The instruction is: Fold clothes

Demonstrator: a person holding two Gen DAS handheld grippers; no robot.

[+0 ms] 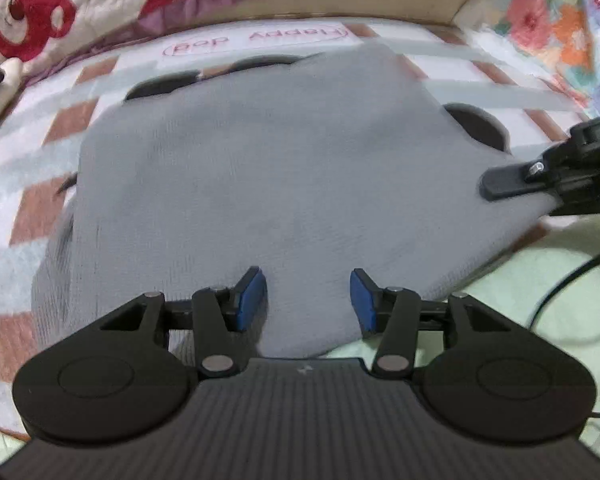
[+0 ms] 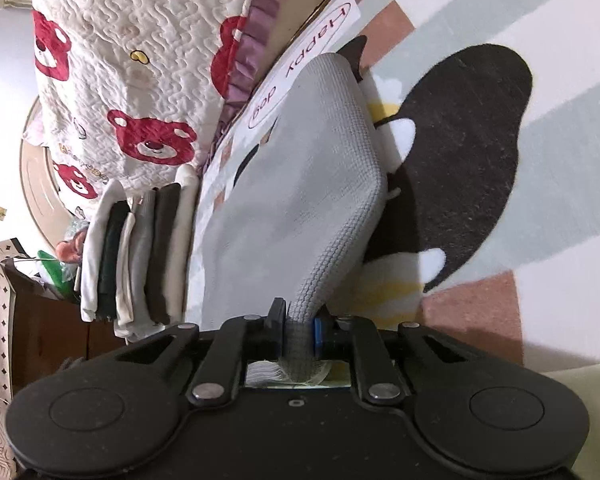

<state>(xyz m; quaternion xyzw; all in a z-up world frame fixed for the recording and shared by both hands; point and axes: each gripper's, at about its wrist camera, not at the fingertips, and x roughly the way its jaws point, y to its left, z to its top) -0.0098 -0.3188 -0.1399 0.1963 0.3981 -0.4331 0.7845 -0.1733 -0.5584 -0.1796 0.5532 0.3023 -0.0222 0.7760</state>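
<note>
1. Gripping a bunched edge of the grey garment [image 2: 300, 200], my right gripper [image 2: 298, 330] has its jaws closed tight on the cloth.
2. My left gripper [image 1: 308, 300] hovers with jaws wide apart over the garment's near edge.
3. I see the garment spread on a checked mat [image 1: 40, 200], folded clothes [image 2: 140, 256] stacked far left.

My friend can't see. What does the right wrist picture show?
The right gripper is shut on a bunched edge of a grey cloth, which stretches away over a checked mat with a black cartoon dog. To the left sit a stack of folded clothes and a bear-print quilt.
</note>
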